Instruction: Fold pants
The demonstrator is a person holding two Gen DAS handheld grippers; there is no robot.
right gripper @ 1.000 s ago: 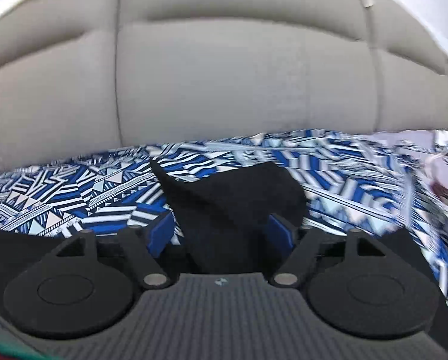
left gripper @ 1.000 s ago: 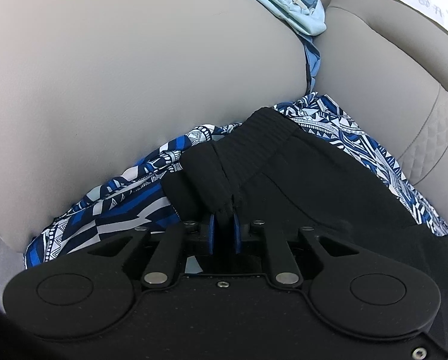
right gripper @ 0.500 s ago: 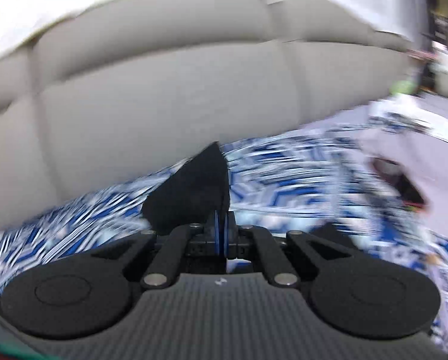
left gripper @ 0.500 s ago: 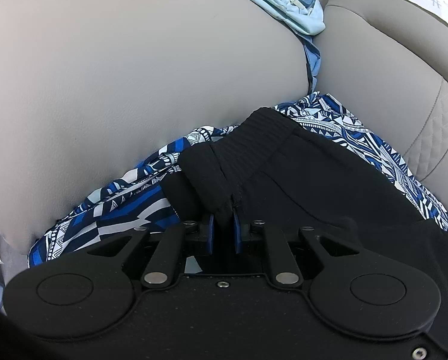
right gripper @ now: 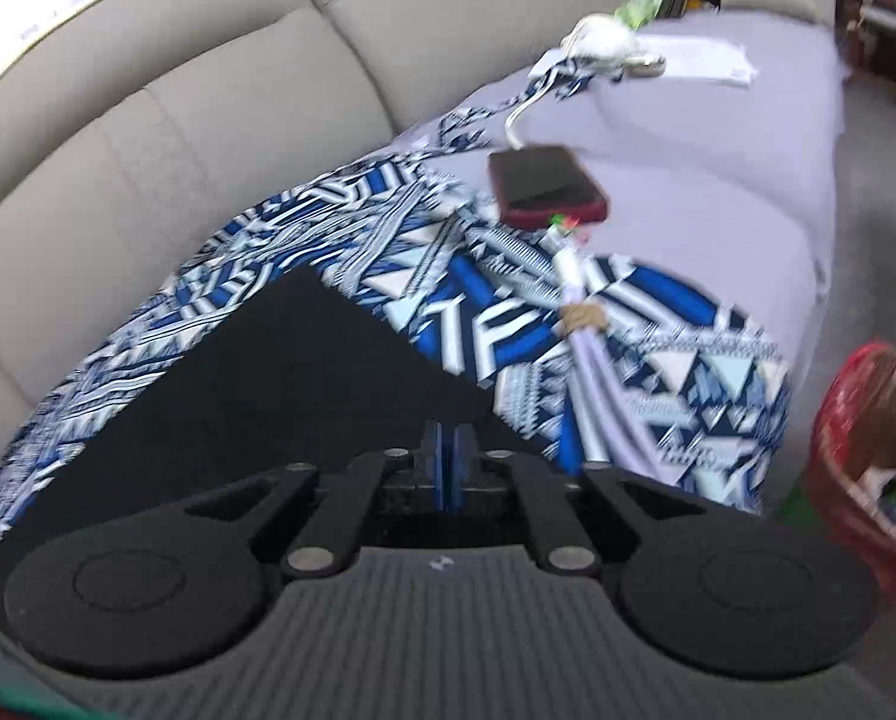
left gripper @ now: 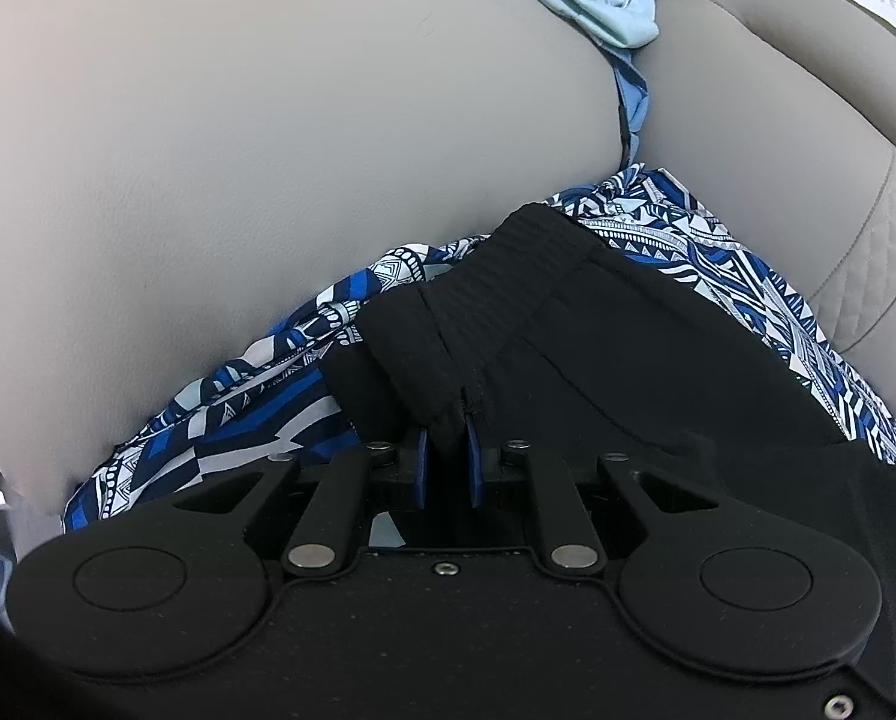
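The black pants (left gripper: 616, 354) lie on a blue and white patterned cloth (left gripper: 238, 420) on a grey sofa. My left gripper (left gripper: 446, 450) is shut on the ribbed waistband (left gripper: 496, 294) at its near corner. In the right wrist view the pants (right gripper: 304, 372) form a flat black sheet with a pointed far corner. My right gripper (right gripper: 448, 450) is shut on the near edge of that sheet.
The grey sofa armrest (left gripper: 268, 138) bulges just behind the waistband, with a light blue garment (left gripper: 592, 6) on top. On the patterned cloth (right gripper: 628, 324) beyond the right gripper lie a dark red phone (right gripper: 547, 183) and a white cable (right gripper: 574, 276). A red bag (right gripper: 868, 456) sits at right.
My right gripper closed on the pants edge and swung to the right, bringing the phone and seat into view. The left gripper kept its hold and barely moved.
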